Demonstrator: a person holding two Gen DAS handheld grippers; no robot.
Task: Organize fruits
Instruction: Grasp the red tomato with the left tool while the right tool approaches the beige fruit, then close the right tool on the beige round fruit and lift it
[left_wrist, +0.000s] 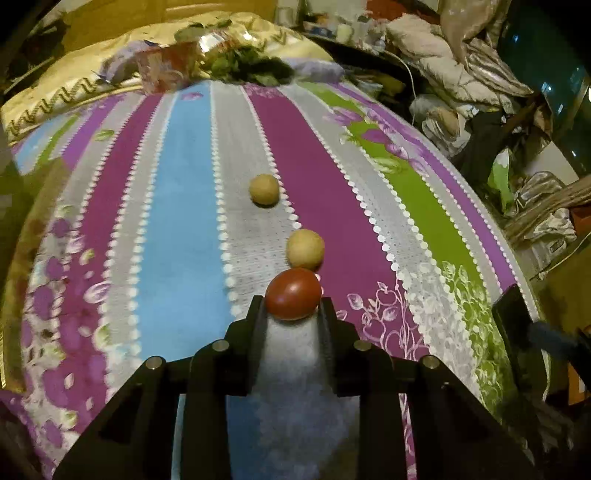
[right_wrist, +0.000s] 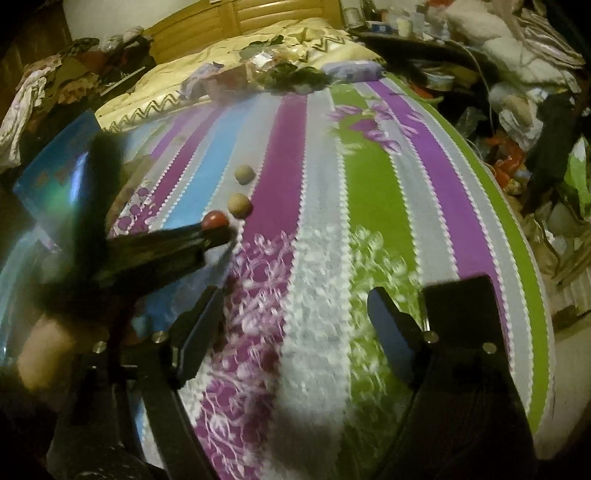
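— What is the left gripper (left_wrist: 293, 308) doing?

— It points steeply down at the bed, its jaws drawn close together. The black fingers (left_wrist: 256, 314) clamp a red fruit (left_wrist: 293, 298) at their very tips, one pad on each side.

— And seen from the other side?

— From the right wrist view the left gripper (right_wrist: 218, 232) reaches in from the left, fruit (right_wrist: 215, 220) at its tip. A hand (right_wrist: 40, 350) shows blurred at the lower left, behind that tool.

— The right gripper (right_wrist: 295, 317)?

— Also tilted downward, above the bed. Its jaws stand wide apart, with nothing between the fingers (right_wrist: 391, 332).
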